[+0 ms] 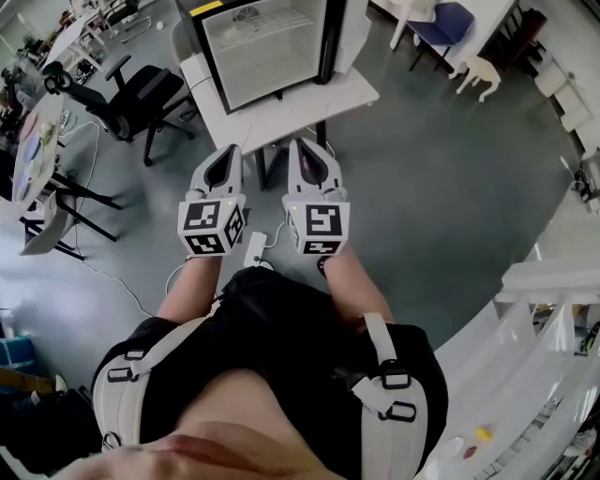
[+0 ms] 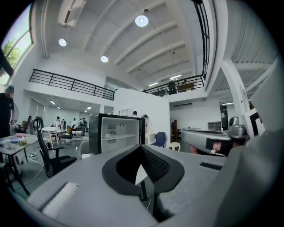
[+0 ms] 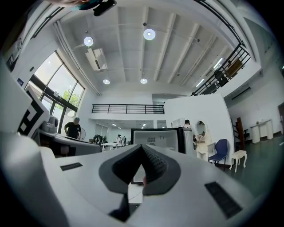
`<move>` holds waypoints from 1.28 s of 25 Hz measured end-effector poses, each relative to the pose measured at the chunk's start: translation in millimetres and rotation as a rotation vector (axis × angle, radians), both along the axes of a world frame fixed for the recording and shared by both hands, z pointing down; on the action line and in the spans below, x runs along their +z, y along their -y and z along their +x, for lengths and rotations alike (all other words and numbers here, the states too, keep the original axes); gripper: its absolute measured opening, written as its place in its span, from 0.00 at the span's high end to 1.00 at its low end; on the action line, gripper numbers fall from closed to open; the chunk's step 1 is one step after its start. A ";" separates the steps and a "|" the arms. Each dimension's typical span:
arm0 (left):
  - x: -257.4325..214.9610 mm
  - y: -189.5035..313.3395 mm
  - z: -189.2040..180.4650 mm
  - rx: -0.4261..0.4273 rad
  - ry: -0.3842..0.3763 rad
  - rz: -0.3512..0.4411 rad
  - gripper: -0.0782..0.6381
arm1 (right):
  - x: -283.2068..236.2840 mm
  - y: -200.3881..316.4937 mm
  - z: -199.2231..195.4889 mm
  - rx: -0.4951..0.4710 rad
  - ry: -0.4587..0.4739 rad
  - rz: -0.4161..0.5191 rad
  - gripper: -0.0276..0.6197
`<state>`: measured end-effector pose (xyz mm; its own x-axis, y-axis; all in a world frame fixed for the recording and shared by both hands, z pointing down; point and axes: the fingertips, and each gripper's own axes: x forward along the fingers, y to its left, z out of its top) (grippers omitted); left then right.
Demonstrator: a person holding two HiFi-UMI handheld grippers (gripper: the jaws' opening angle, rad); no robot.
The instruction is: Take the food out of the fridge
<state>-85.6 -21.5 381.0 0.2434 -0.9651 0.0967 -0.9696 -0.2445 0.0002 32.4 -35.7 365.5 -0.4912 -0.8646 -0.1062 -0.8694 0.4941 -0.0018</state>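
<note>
A small black fridge [image 1: 262,47] with a glass front stands on a white table [image 1: 309,105] ahead of me, its door closed. Inside I see white walls and a wire shelf; no food can be made out. My left gripper [image 1: 226,153] and right gripper [image 1: 304,148] are held side by side in front of the table, short of the fridge, both shut with nothing between the fingers. In the left gripper view the fridge [image 2: 115,133] stands beyond the closed left gripper [image 2: 142,148]. In the right gripper view the fridge [image 3: 157,138] sits just past the closed right gripper [image 3: 142,148].
A black office chair [image 1: 131,94] stands left of the table, with a round table [image 1: 37,141] further left. A power strip [image 1: 253,248] and cables lie on the grey floor at my feet. A blue chair [image 1: 450,23] and white stool [image 1: 478,70] are back right. A white railing [image 1: 544,281] runs along the right.
</note>
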 end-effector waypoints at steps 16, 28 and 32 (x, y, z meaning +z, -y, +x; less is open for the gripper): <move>-7.6 92.6 -70.8 0.031 -0.017 0.024 0.89 | -5.7 83.1 -67.0 0.032 -0.020 0.013 0.95; 13.0 145.7 -81.9 0.014 0.111 0.033 0.89 | 18.2 129.4 -84.9 0.018 -0.026 -0.011 0.95; 18.9 182.7 -79.7 -0.027 0.186 0.031 0.89 | 25.1 168.1 -82.8 -0.017 -0.023 -0.007 0.95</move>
